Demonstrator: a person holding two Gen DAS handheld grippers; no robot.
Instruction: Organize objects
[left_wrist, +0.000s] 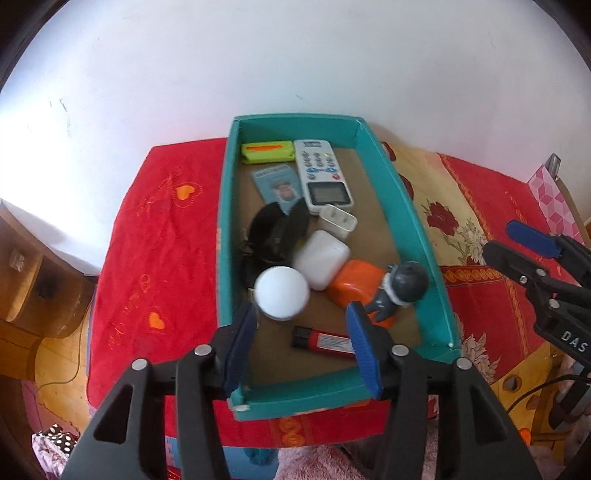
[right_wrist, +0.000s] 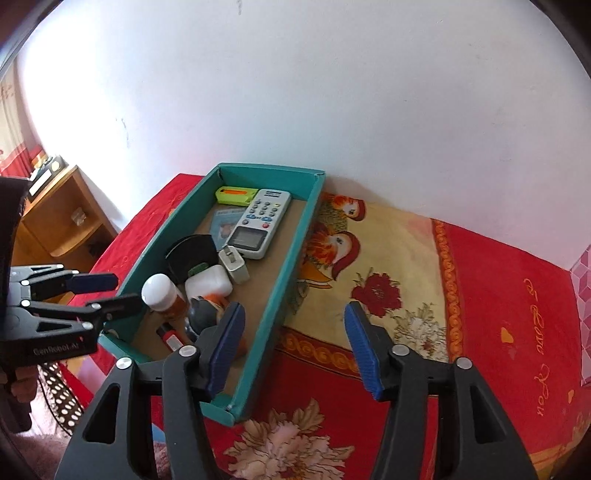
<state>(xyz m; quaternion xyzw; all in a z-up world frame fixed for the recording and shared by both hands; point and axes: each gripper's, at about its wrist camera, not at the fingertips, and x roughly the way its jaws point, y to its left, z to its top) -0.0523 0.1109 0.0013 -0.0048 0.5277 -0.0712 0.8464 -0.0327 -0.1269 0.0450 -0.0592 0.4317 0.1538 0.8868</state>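
Note:
A teal box (left_wrist: 417, 229) on the red cloth holds a white remote (left_wrist: 323, 171), a green case (left_wrist: 267, 152), a blue card (left_wrist: 279, 184), a white charger (left_wrist: 338, 221), a white case (left_wrist: 321, 262), an orange block (left_wrist: 356, 286), a grey figurine (left_wrist: 404, 284), a red tube (left_wrist: 325, 341) and a white-capped bottle (left_wrist: 282, 293). My left gripper (left_wrist: 301, 325) hangs open above the box's near end, the bottle just beyond its fingertips, untouched. My right gripper (right_wrist: 295, 321) is open and empty over the flowered cloth, right of the box wall (right_wrist: 291, 273).
A black rounded object (left_wrist: 277, 232) lies in the box's left half. The white wall rises right behind the box. A wooden shelf unit (right_wrist: 62, 225) stands to the left, a pink patterned box (left_wrist: 550, 195) at the far right. Flowered cloth (right_wrist: 388, 258) lies bare right of the box.

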